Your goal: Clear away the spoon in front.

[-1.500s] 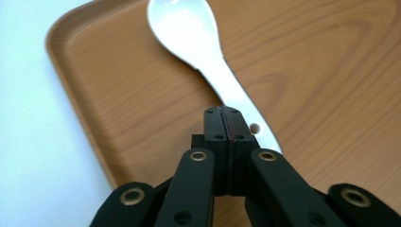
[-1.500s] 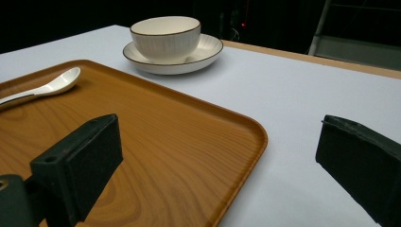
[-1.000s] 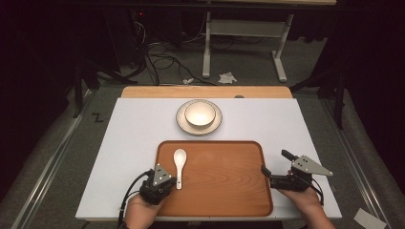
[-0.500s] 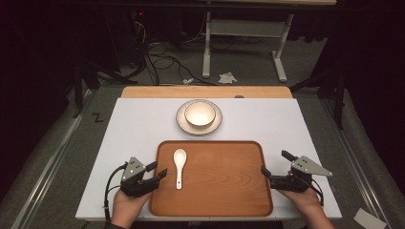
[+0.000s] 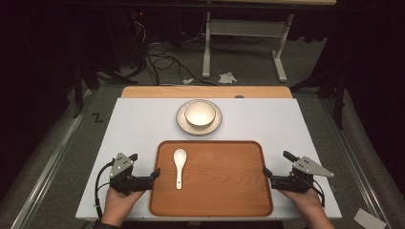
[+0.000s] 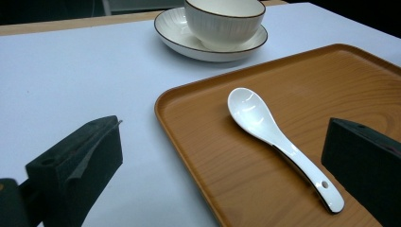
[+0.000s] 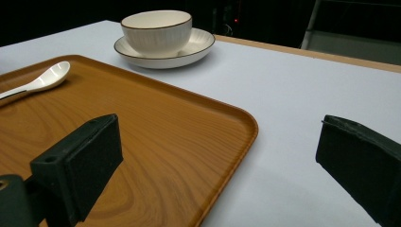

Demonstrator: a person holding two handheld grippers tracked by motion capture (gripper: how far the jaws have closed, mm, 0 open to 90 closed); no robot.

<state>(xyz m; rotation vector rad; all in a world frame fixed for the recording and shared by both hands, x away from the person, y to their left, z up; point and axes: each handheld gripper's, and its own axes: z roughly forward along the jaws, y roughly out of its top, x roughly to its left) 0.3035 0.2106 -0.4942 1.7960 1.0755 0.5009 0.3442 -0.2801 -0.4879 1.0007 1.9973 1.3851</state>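
One white desk (image 5: pixel 138 129) carries one wooden tray (image 5: pixel 219 181), one striped saucer (image 5: pixel 181 125) with one bowl (image 5: pixel 199 114) standing in it, and one white ceramic spoon (image 5: pixel 179 164). The desk's far edge is a bare strip of wood; dark floor with loose cables lies beyond it. The tray sits at the near middle of the desk, its long sides running left to right, with a band of open white surface on either flank and a narrower gap between its far rim and the saucer. Most of the tray's floor is bare wood grain; the spoon lies on its left part, bowl end toward the far side, handle toward the person, near the left rim but not touching it.

Two claws flank the tray, each in a hand at the near edge. The left claw (image 5: pixel 154 174) hangs at the tray's left rim, its jaws having just been opening and now standing wide; in the left gripper view the rim and the spoon's handle lie between them, gripped by neither. The right claw (image 5: pixel 267 174) hangs at the tray's right rim, jaws wide, with the tray's corner between them in the right gripper view and nothing held. Saucer and bowl stand well clear of both.
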